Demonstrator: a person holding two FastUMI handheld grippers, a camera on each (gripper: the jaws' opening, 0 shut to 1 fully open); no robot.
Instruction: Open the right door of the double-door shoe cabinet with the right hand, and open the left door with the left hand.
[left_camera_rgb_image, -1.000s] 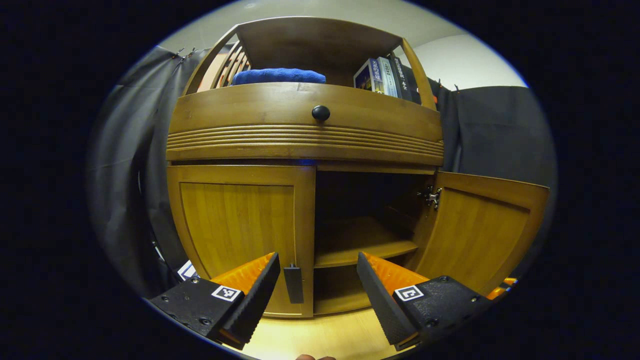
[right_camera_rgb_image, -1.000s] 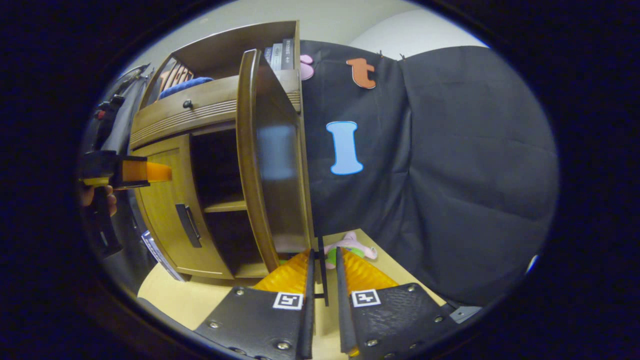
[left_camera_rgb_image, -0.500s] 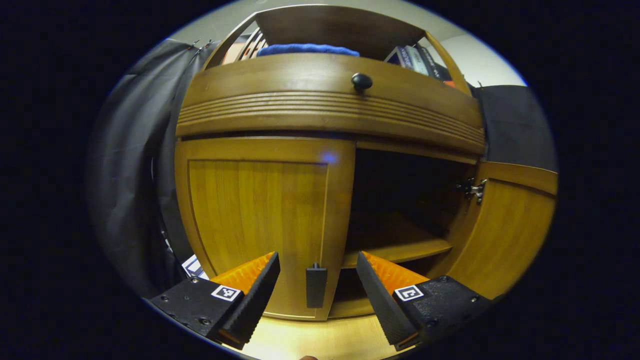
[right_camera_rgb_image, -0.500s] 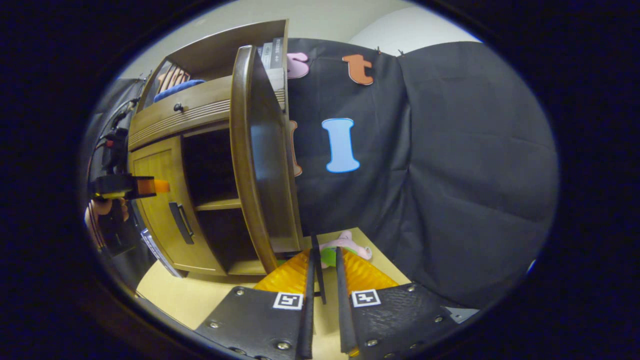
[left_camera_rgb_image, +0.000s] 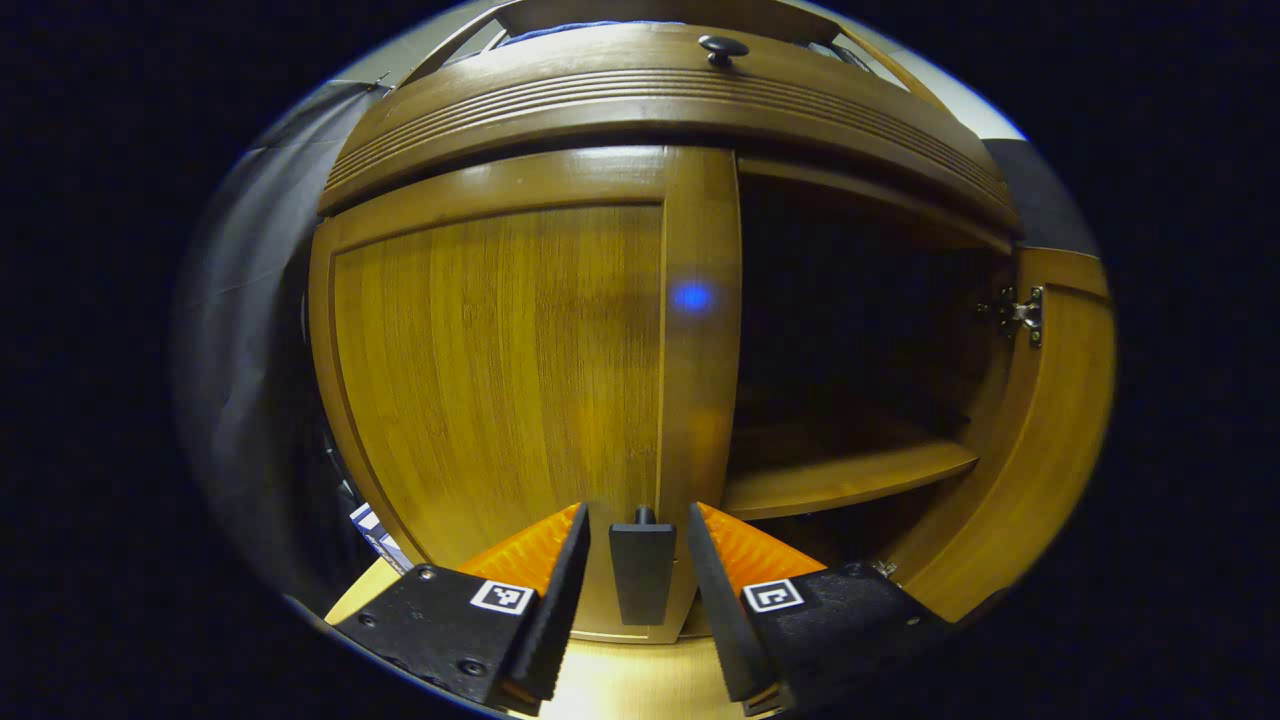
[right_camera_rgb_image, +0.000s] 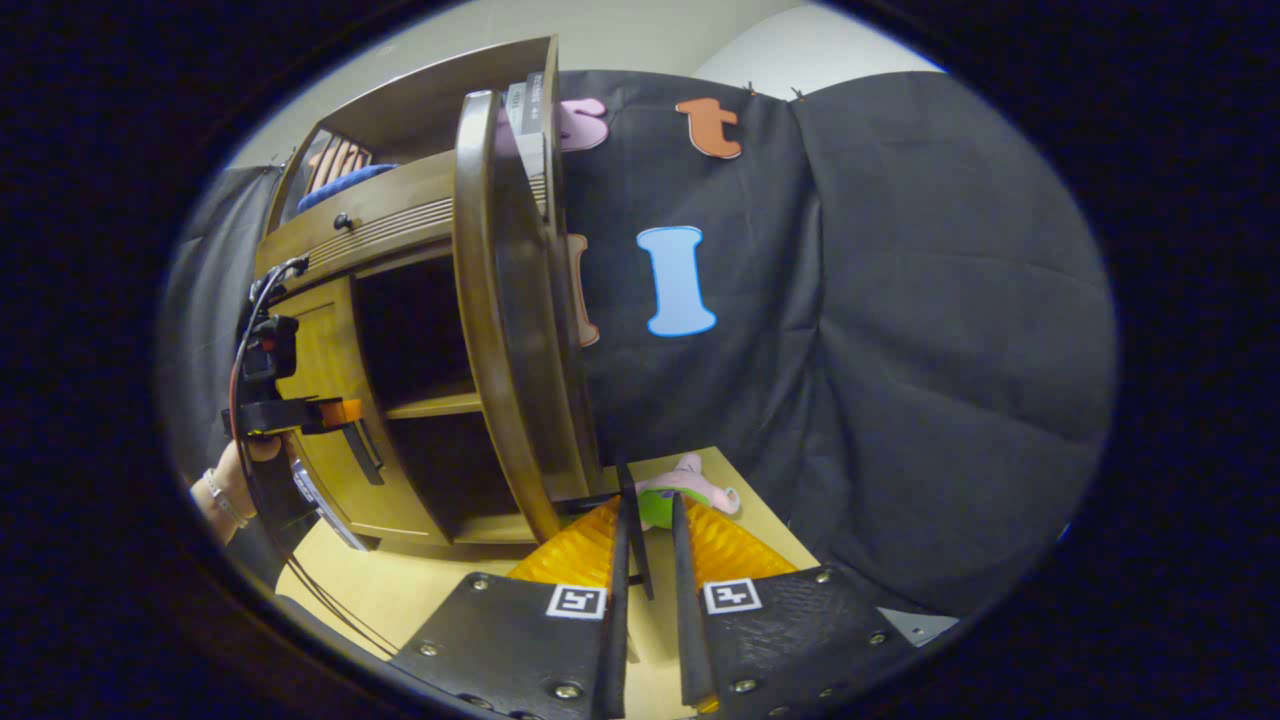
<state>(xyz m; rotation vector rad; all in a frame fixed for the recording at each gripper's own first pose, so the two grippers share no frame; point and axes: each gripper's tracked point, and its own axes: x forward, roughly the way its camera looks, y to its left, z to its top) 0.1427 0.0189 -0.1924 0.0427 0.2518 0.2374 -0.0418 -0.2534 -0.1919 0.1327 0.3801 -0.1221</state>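
Observation:
The wooden shoe cabinet's left door (left_camera_rgb_image: 500, 360) stands closed. Its dark handle (left_camera_rgb_image: 642, 570) sits between the fingers of my left gripper (left_camera_rgb_image: 638, 512), which is open, with a narrow gap on each side of the handle. The right door (left_camera_rgb_image: 1040, 430) is swung wide, baring a dark inside with a shelf (left_camera_rgb_image: 850, 480). In the right gripper view that door (right_camera_rgb_image: 520, 300) is edge-on, and my right gripper (right_camera_rgb_image: 647, 505) is shut on its thin handle (right_camera_rgb_image: 633, 530). The left gripper (right_camera_rgb_image: 345, 412) shows at the left door's handle, held by a hand (right_camera_rgb_image: 235, 480).
Above the doors runs a drawer with a round dark knob (left_camera_rgb_image: 722, 46). A pink and green soft toy (right_camera_rgb_image: 690, 490) lies on the light wooden floor (right_camera_rgb_image: 400, 590) behind the open door. Black cloth walls stand on both sides of the cabinet.
My left gripper has moved in close to the left door, and its fingers have narrowed around the handle. The right gripper has kept its hold, and the right door has swung slightly wider.

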